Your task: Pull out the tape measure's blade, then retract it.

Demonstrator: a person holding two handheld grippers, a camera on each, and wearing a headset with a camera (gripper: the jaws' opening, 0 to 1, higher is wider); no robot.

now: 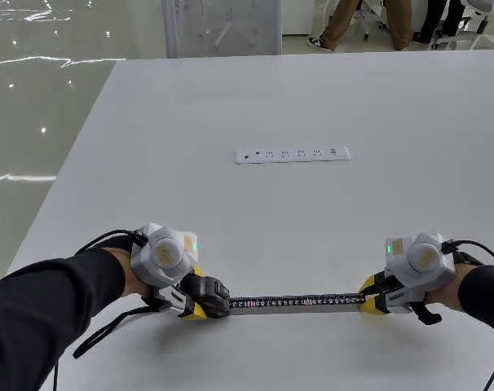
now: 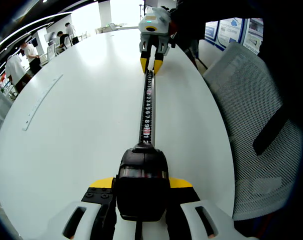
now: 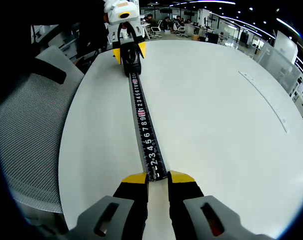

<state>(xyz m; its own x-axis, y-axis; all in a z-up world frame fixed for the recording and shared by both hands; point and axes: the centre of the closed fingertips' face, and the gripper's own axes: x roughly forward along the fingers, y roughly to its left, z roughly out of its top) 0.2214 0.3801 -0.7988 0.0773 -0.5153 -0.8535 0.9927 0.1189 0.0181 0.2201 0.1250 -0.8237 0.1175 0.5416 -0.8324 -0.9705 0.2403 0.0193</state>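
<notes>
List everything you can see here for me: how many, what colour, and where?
table: one, white, under everything.
power strip: one, white, flat near the table's middle.
tape measure: one, black, at the near edge, held in the left tool.
blade: one, dark with pale numbers, pulled out along the table between the two tools.
chair: one, grey mesh, beside the table.
people: a few, far off beyond the table.
sleeves: two, black, on the person's arms.
left tool: one, grey with yellow tips, shut on the tape measure.
right tool: one, same colours, shut on the blade's end.
</notes>
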